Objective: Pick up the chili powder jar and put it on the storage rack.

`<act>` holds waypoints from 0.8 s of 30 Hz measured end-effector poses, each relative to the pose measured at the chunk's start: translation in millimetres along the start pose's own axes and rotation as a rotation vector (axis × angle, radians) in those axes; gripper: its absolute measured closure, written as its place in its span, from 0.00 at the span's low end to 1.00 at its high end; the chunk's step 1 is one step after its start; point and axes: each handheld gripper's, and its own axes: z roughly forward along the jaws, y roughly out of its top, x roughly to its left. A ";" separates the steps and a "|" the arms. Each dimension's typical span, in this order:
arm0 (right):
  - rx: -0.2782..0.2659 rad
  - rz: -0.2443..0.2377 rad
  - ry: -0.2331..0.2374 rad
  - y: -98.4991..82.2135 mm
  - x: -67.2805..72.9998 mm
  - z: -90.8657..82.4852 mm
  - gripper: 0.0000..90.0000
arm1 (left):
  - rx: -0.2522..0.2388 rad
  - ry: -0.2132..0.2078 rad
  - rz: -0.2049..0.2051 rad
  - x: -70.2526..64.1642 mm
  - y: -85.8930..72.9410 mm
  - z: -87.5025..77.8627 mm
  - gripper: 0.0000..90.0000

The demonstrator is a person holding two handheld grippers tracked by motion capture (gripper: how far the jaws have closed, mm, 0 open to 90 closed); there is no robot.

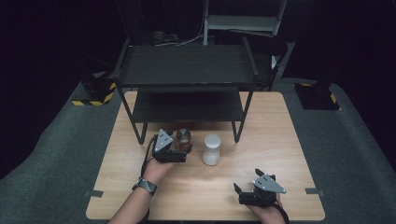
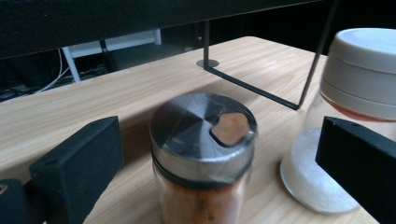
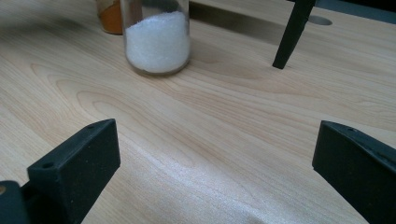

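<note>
A: Surface? Room?
B: Pale wooden tabletop, black metal rack, dark room.
A: Tools?
B: Left tool wide open around steel-lidded glass spice jar, not gripping. Right tool open, empty.

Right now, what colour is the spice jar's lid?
Silver metal lid, over orange powder; the left gripper view shows it best.

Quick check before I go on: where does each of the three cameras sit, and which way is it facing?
High view: above the near edge, facing forward and down on the table; forearms, left gripper, right gripper show.
Left gripper view: on that gripper, facing the spice jar between its open jaws.
Right gripper view: low, facing the salt jar; jaws open.
All three share both jars.
</note>
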 end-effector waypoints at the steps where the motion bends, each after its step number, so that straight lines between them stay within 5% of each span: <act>1: -0.001 0.001 0.000 -0.1 -0.1 -0.1 0.01 | -0.004 0.001 -0.006 -0.2 -0.1 1.9 0.01; 11: -0.006 0.006 0.006 -1.2 -1.6 -0.6 0.01 | 0.004 0.000 -0.020 4.1 -0.1 14.2 0.04; 24: -0.009 0.008 0.008 -1.7 -2.3 -0.8 0.01 | -0.005 -0.014 -0.025 9.8 -7.1 16.8 0.21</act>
